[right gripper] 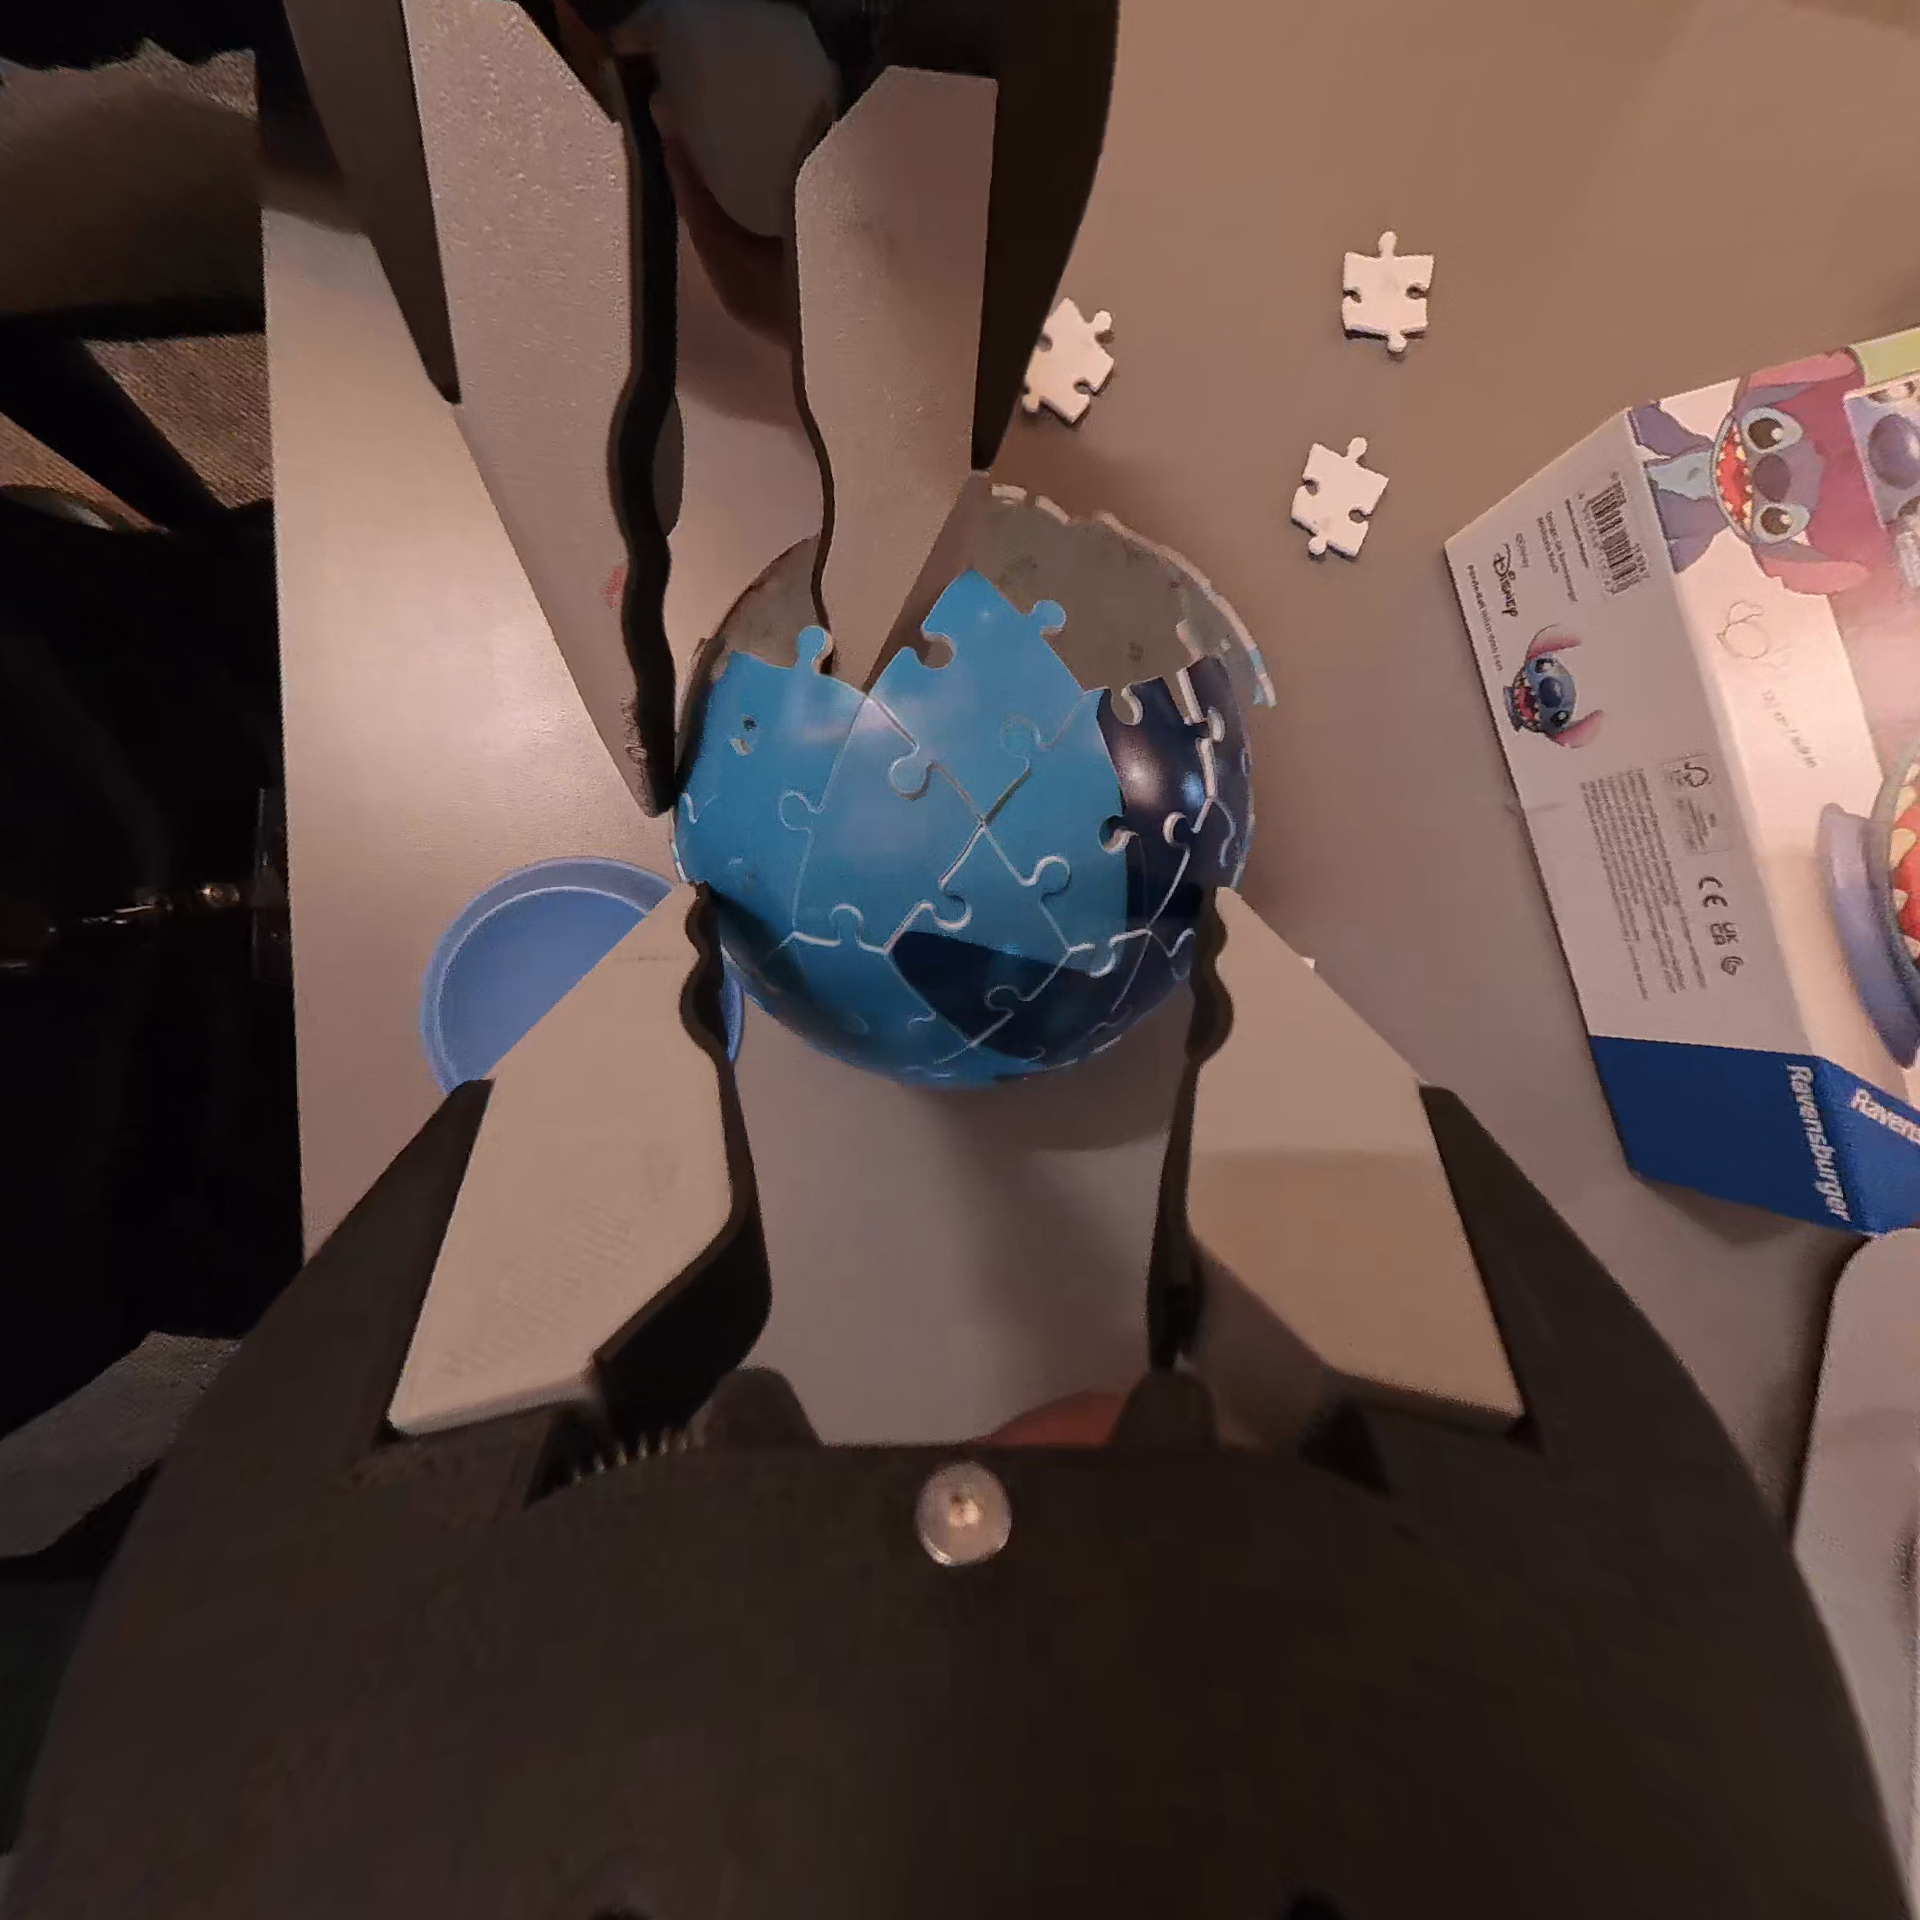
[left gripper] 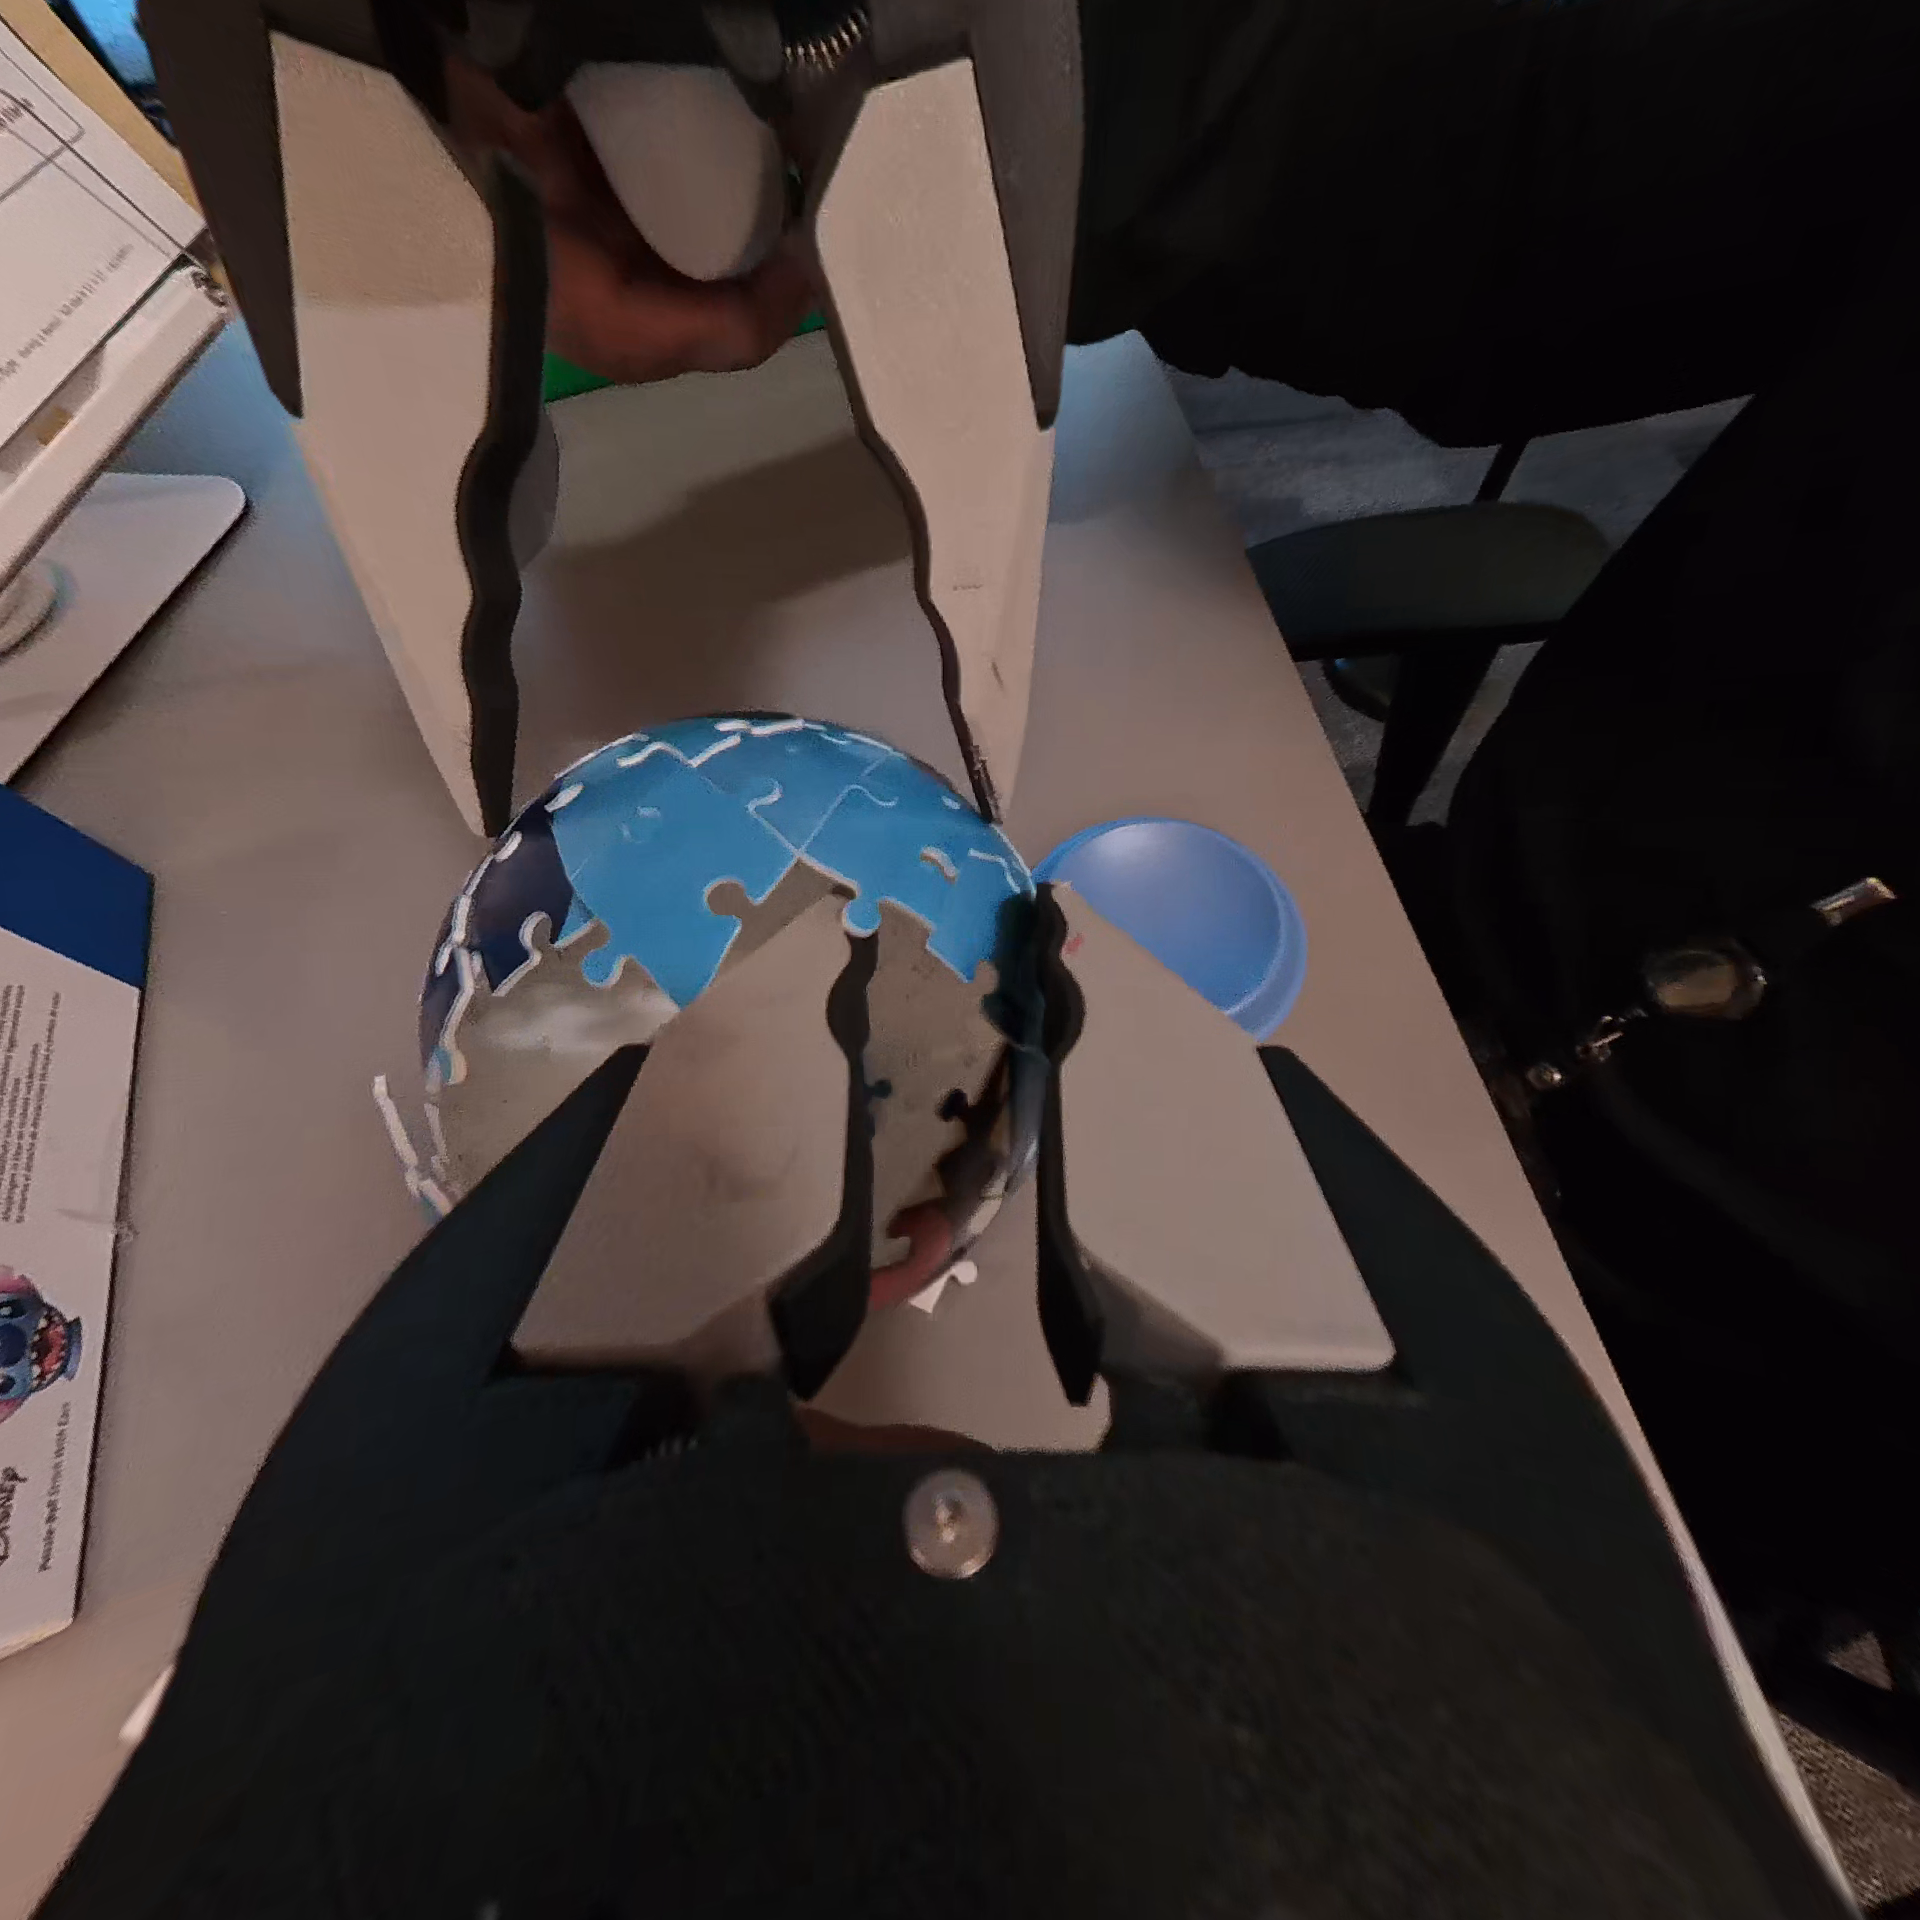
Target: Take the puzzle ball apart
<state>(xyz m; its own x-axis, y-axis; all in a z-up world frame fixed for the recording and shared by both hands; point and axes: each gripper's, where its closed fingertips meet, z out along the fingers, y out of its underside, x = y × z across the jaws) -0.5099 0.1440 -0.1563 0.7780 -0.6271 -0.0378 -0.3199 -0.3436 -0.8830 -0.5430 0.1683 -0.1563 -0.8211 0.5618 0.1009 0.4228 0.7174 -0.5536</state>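
Observation:
The puzzle ball [left gripper: 665, 842] [right gripper: 935, 831] is a blue shell with an open, jagged rim and a grey inside, on the grey table [left gripper: 260, 935]. My right gripper [right gripper: 954, 909] is shut on it, one finger on each side; it shows at the top of the left wrist view [left gripper: 738, 816]. My left gripper [left gripper: 945, 925] straddles the ball's wall at the rim, one finger inside the opening and one outside, closed on a light blue piece [right gripper: 748, 717]. It shows at the top of the right wrist view [right gripper: 743, 707].
A blue plastic cup-shaped stand [left gripper: 1184, 925] [right gripper: 540, 966] lies right beside the ball. Three loose white pieces [right gripper: 1340, 499] lie on the table. The puzzle box [right gripper: 1714, 831] [left gripper: 62, 1143] is close by. The table edge [left gripper: 1351, 727] and a dark chair [left gripper: 1455, 582] are beyond the stand.

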